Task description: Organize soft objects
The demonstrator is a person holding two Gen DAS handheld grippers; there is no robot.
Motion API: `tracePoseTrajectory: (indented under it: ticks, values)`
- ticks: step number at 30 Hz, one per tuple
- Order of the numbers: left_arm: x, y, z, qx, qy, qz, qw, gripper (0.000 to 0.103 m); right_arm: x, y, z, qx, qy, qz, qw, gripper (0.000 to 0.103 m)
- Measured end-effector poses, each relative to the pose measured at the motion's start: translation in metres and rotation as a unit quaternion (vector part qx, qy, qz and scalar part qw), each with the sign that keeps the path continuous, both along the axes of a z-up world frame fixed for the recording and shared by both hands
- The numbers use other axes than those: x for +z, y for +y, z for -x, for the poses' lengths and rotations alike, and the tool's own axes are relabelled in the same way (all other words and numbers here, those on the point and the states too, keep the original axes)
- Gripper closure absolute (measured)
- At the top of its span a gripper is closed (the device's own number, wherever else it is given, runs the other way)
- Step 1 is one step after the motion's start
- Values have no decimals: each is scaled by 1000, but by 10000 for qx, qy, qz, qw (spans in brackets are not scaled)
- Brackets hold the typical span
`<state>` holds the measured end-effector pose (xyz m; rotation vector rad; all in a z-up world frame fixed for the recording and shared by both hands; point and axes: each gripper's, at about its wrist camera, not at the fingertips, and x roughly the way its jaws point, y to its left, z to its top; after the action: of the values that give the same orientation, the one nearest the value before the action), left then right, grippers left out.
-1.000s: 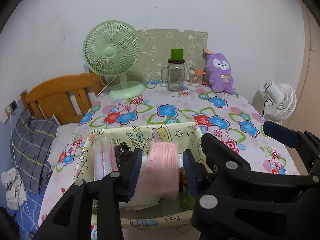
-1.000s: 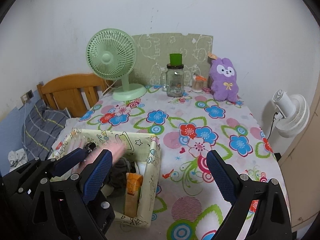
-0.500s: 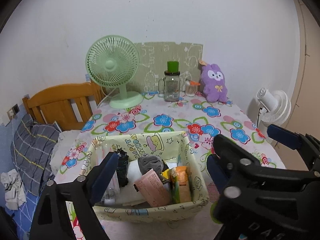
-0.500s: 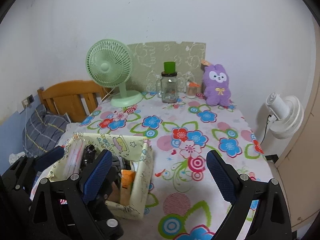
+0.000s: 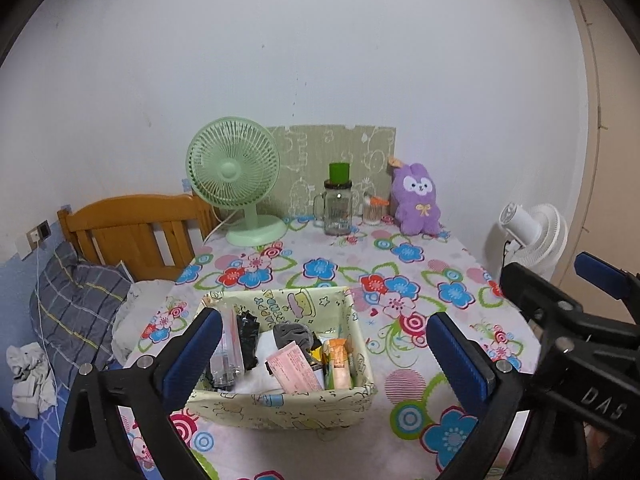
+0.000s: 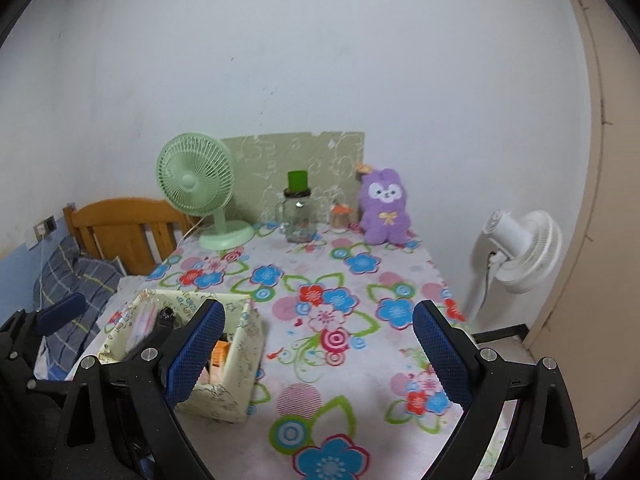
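A pale yellow-green fabric basket [image 5: 280, 402] sits on the near left of the flowered table [image 5: 400, 248]. In it lie a pink packet [image 5: 294, 372], an orange packet [image 5: 338, 362], a grey sock [image 5: 294, 332], a black item and a clear striped pack. My left gripper [image 5: 324, 356] is open and empty, held back above the basket. My right gripper [image 6: 318, 354] is open and empty over the table, right of the basket [image 6: 224, 394]. A purple plush rabbit [image 5: 416, 198] sits upright at the table's far edge, also in the right wrist view [image 6: 384, 210].
A green desk fan [image 5: 236, 178], a glass jar with a green lid [image 5: 338, 206] and a small jar [image 5: 372, 214] stand at the back by the wall. A white floor fan [image 6: 520, 252] stands right of the table. A wooden bed head [image 5: 132, 232] and bedding are left.
My left gripper opened and let the pink packet go into the basket, then pulled back and up. The right gripper also drew back from the table, still open.
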<state>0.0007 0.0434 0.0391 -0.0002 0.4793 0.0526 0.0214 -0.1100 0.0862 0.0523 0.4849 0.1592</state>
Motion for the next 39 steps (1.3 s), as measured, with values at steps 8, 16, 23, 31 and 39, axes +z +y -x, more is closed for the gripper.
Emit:
tracePoseTrajectory:
  ticks: [8,16,23,31,39]
  values:
    - [13,-4,23,15,-255,-29,9997,0,12,-27,29,-302,-340,-52,9990,1]
    - [21,-4,33,-50,-300,91,9995,0,15,-37,42,-510,-452,-43,9977,1]
    - [19,-5,33,-4,-273,48,9996,0,13,-36,43,-463,-389,-103,9981,1]
    - [19,-4,32,24,-263,45,9996,0,12,-36,40,-446,-377,-105,9982,1]
    - [17,-2,30,26,-198,64,9998,0,10,-36,39,-447,-339,-119,9984,1]
